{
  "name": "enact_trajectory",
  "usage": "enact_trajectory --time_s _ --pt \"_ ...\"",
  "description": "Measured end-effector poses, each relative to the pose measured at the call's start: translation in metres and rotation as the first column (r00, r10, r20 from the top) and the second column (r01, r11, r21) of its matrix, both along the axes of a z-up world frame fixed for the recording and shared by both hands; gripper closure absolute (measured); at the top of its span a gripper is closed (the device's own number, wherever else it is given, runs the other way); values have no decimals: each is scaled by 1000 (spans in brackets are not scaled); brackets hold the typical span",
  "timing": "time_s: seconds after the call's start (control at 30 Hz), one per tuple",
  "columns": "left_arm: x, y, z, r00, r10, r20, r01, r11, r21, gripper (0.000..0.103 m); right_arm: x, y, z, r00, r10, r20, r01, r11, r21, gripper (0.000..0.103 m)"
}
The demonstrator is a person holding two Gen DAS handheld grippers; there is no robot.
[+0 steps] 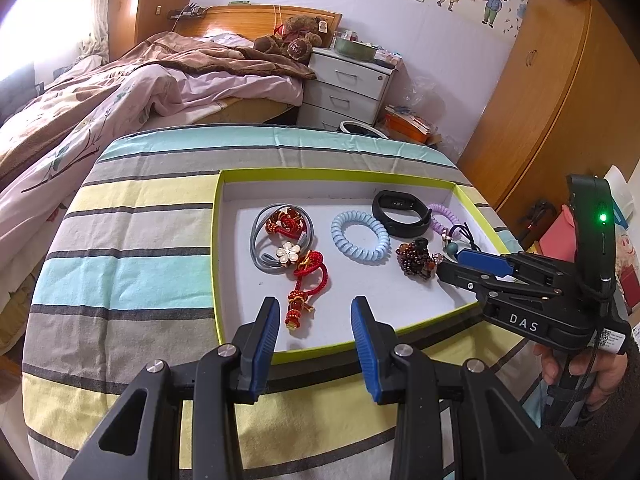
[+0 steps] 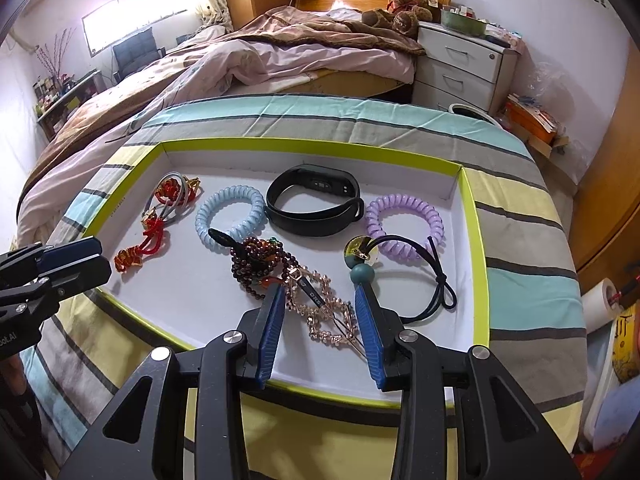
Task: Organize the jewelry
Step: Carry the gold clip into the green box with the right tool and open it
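Both my hand-held grippers wide open, holding nothing: right point(image 2: 320, 320) straddling the rose-gold chain point(image 2: 326, 312) near the tray's point(image 2: 476, 240) front edge, left point(image 1: 314, 320) hovering beside the red knot point(image 1: 298, 304).

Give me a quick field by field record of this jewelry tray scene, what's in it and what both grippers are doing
surface: striped cloth
container: shallow tray with yellow-green rim
left side: red knotted cord charms lying with grey hair tie
middle: blue coil hair tie, black fitness band, dark beaded bracelet
right side: purple coil hair tie, black elastic with round beads
near edge: rose-gold bead chain
left gripper: open, empty, at tray's near edge
right gripper: open, over the bead chain
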State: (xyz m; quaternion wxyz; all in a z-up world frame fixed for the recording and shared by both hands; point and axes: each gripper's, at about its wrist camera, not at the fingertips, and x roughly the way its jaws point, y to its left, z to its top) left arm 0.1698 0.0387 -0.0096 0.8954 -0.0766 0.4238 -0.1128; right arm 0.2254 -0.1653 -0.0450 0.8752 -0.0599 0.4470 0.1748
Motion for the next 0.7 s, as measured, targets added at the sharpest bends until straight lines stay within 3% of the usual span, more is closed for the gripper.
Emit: enact_trajectory --time_s 0.13,0.27,0.7 --pt "-2 -2 1 1000 9 0 -9 1000 11 66 -2 0 1 1000 -7 7 7 1000 0 64" --pt "-3 -5 4 1000 14 3 -14 1000 11 66 -4 -2 4 1000 -15 19 15 1000 15 56" --pt "-18 -20 17 999 42 29 -44 997 69 66 -31 -6 24 996 -51 78 43 995 92 56"
